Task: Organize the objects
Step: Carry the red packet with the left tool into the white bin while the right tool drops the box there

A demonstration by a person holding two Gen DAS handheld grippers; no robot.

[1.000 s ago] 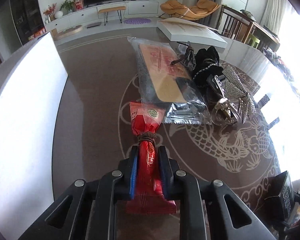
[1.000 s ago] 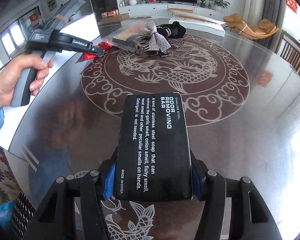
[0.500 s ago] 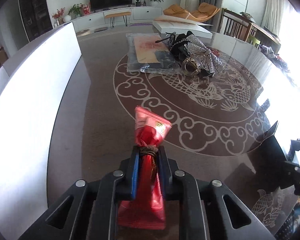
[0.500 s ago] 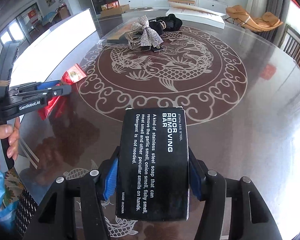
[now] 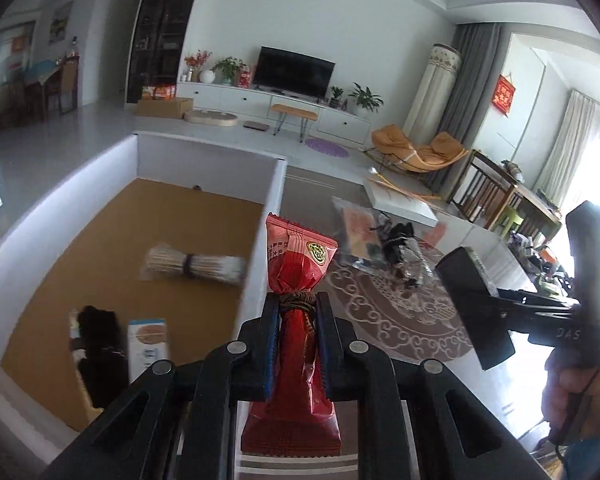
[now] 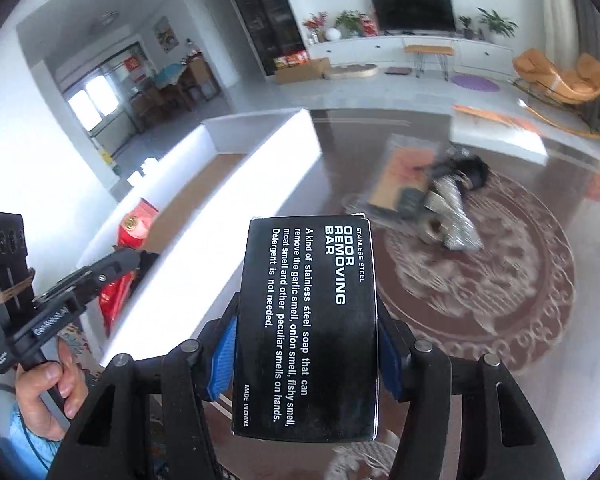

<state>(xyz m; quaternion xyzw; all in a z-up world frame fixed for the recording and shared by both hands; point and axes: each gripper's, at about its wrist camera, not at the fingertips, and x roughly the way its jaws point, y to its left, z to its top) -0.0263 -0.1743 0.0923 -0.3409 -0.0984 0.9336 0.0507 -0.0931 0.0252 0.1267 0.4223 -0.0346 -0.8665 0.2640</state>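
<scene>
Left claw (image 5: 298, 312) clamped on a red snack packet (image 5: 298, 264), pads pinching its waist where a brown cord is tied, printed top fanning out past the tips, lower end hanging back between the arms

Right claw (image 6: 306, 344) clamped on a black box (image 6: 308, 324) lettered ODOR REMOVING BAR, blue pads pressed to its two long sides, box lying flat along the fingers and jutting beyond them

Seen from the right claw: left claw (image 6: 140, 256) off to the left with the red packet (image 6: 134, 224) poking up over the white wall; hand (image 6: 48, 396) wrapped around the handle, blue sleeve below it

Just ahead and left of the left claw: a white-walled cardboard box (image 5: 270, 196), brown floor inside; nearest within it, a black item beside a small white-and-blue carton (image 5: 148, 344); further in, a banded bundle of pale sticks (image 5: 194, 266)

Right of the left claw: right claw with the black box (image 5: 474, 300), held up over the worktop

Ahead of both claws, well apart: dark glossy worktop (image 6: 540, 360) with a round pale dragon pattern; on its far part a clear bag holding an orange card (image 6: 404, 172), touching a blurred heap of black and silvery things (image 6: 456, 208); beyond those, a flat white box (image 5: 400, 202)

Past the worktop: lounge with a television (image 5: 296, 72), white low cabinet, orange chair
</scene>
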